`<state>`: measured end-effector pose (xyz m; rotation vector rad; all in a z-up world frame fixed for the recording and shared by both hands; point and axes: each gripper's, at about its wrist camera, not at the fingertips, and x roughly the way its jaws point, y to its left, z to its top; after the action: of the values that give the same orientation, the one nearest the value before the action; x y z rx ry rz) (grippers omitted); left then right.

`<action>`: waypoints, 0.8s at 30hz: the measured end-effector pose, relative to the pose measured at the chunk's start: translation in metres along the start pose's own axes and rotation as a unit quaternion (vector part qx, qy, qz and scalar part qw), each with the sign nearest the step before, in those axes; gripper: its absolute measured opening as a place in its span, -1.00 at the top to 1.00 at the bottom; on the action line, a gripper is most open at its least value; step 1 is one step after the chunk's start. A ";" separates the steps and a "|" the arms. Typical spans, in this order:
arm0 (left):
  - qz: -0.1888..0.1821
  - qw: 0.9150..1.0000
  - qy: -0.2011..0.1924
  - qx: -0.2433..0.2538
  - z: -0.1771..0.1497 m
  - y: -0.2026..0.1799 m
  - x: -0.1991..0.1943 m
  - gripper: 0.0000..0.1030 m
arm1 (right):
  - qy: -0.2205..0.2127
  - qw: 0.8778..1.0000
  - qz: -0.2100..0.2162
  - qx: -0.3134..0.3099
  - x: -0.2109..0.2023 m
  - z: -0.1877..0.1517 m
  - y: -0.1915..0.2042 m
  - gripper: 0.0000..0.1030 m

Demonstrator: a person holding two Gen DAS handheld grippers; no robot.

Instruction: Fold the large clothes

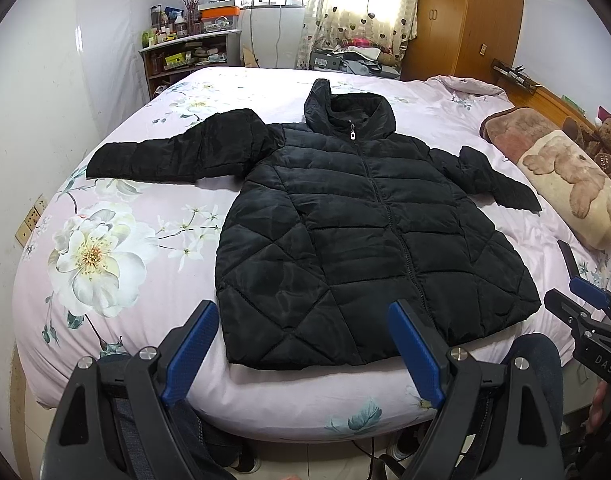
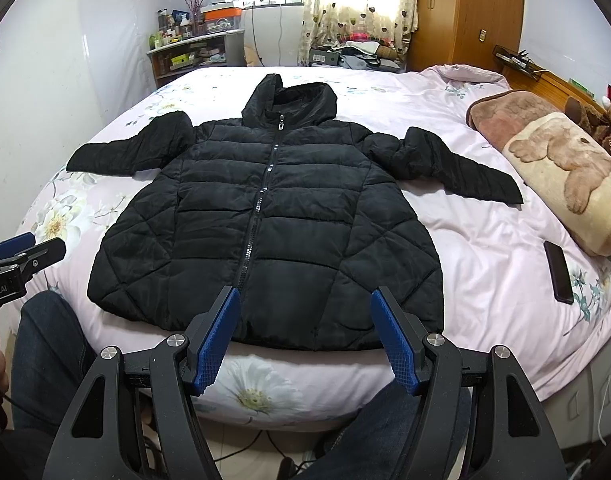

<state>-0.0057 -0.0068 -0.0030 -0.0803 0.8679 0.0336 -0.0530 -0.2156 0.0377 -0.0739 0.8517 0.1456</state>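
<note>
A black quilted hooded jacket lies flat and zipped on the bed, front up, both sleeves spread out to the sides and the hood towards the far end. My left gripper hangs open above the jacket's near hem, nothing between its blue pads. My right gripper is also open, over the hem near the zip, and holds nothing. Each gripper shows at the edge of the other's view, the right gripper and the left gripper.
The bed wears a pink floral sheet. A bear-print blanket roll and plush toys lie at the right. A black phone rests on the sheet. The person's jeans-clad legs stand at the bed's near edge.
</note>
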 end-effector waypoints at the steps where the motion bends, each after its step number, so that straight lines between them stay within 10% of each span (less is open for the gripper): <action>1: 0.001 1.000 0.000 0.000 0.000 0.000 0.000 -0.71 | 0.000 1.000 0.000 0.000 0.000 0.000 0.000 -0.32; 24: -0.002 1.000 0.001 0.001 -0.001 -0.004 0.000 -0.71 | -0.001 1.000 0.000 0.000 -0.001 0.000 -0.004 -0.32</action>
<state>-0.0064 -0.0112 -0.0035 -0.0809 0.8702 0.0290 -0.0530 -0.2198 0.0387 -0.0744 0.8506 0.1456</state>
